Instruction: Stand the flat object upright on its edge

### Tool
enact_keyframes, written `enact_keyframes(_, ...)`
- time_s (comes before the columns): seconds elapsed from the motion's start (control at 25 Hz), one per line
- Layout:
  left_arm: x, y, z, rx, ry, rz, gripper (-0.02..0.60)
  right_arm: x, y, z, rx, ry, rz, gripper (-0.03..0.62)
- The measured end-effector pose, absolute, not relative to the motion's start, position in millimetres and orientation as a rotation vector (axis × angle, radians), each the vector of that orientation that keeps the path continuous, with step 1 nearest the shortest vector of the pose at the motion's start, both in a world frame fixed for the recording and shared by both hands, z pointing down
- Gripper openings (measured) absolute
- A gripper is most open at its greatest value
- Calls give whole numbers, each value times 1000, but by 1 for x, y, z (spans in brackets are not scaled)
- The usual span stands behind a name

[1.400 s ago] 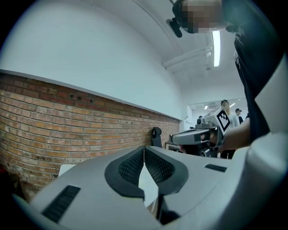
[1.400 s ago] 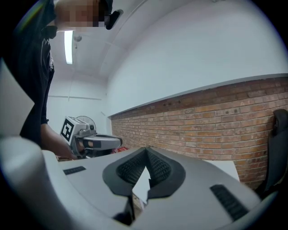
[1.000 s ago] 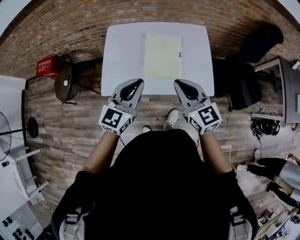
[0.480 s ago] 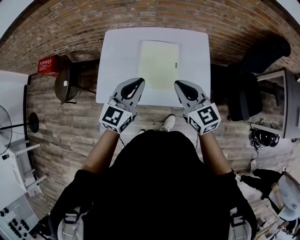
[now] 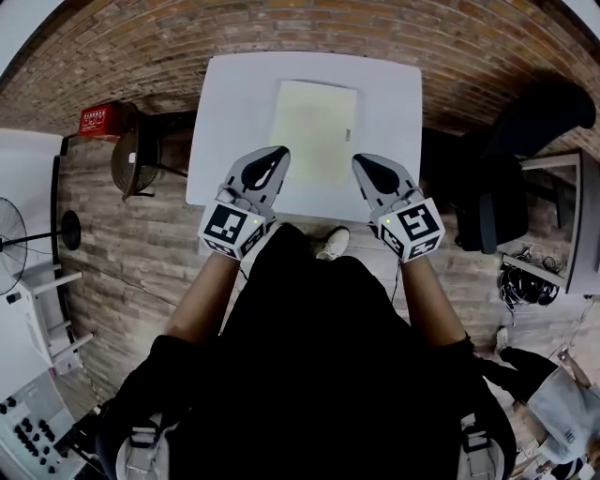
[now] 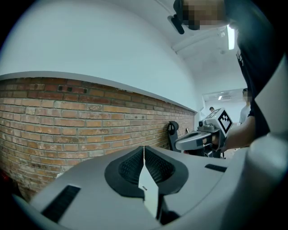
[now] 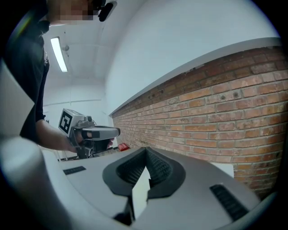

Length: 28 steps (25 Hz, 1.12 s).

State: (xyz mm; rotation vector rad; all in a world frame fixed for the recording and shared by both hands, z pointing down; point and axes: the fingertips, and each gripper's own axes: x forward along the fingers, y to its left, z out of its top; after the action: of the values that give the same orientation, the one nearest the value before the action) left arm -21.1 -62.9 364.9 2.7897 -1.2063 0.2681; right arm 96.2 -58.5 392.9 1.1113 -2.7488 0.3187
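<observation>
A flat pale yellow-green sheet (image 5: 313, 131) lies flat on the white table (image 5: 232, 122) in the head view, near its middle. My left gripper (image 5: 277, 150) hovers over the table's near left part, jaws shut and holding nothing. My right gripper (image 5: 358, 158) hovers over the near right part, likewise shut with nothing in it. Both tips stand just short of the sheet's near corners. In the left gripper view the shut tips (image 6: 144, 147) point at a brick wall, with the right gripper (image 6: 198, 139) off to the side. The right gripper view shows its shut tips (image 7: 145, 148) and the left gripper (image 7: 92, 133).
A brick wall (image 5: 309, 23) runs behind the table. A black office chair (image 5: 525, 103) stands to the right, a dark round basket (image 5: 131, 164) and a red box (image 5: 98, 120) to the left. A fan (image 5: 14, 253) stands far left. Wood-plank floor surrounds the table.
The person has stepped closer: the table and sheet sit nearer in the view, and both shut grippers now reach over the table's near edge.
</observation>
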Motion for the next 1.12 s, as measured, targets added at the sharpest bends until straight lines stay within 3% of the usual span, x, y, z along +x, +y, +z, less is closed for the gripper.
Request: enact_keyframes(1.12, -37, -206, 438, 2740, -944, 358, 23, 86, -185, 477, 1308, -2460, 581, 18)
